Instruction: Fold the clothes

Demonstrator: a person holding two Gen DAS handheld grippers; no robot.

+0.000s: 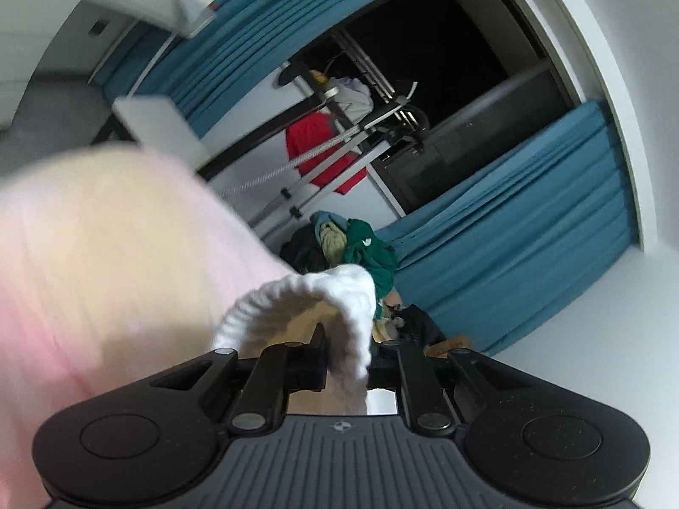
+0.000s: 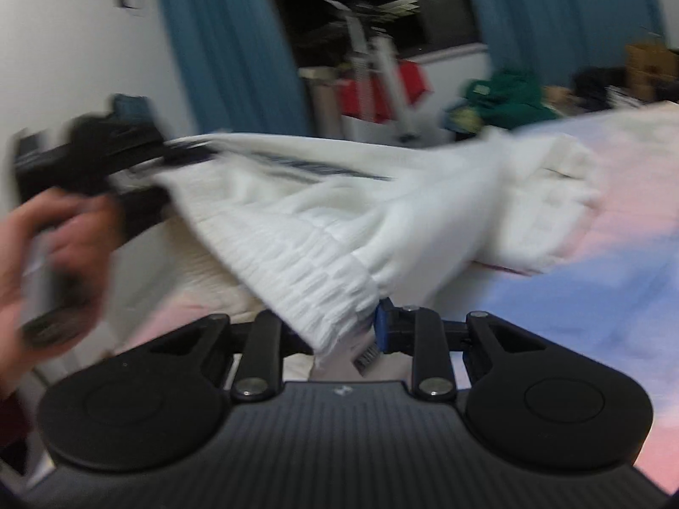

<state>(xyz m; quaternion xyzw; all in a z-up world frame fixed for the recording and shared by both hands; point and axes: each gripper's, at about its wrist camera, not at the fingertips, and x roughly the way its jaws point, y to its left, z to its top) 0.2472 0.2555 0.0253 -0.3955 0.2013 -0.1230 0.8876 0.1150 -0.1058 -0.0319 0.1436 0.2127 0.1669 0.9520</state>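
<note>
A white ribbed knit sweater (image 2: 322, 229) with a dark stripe hangs stretched between both grippers above a pink and blue bedsheet (image 2: 615, 297). In the right wrist view my right gripper (image 2: 360, 335) is shut on the sweater's ribbed hem, which bunches between the jaws. At the left of that view my left gripper (image 2: 161, 178), held by a hand (image 2: 46, 246), grips the hem's other end. In the left wrist view my left gripper (image 1: 339, 356) is shut on a curl of the white ribbed edge (image 1: 322, 297); a blurred pink surface (image 1: 106, 254) fills the left.
A pile of green, black and yellowish clothes (image 1: 356, 250) lies ahead by the blue curtains (image 1: 530, 233). A drying rack with a red garment (image 1: 322, 148) stands before a dark window. The clothes pile (image 2: 505, 102) and cardboard boxes (image 2: 649, 63) show at the back right.
</note>
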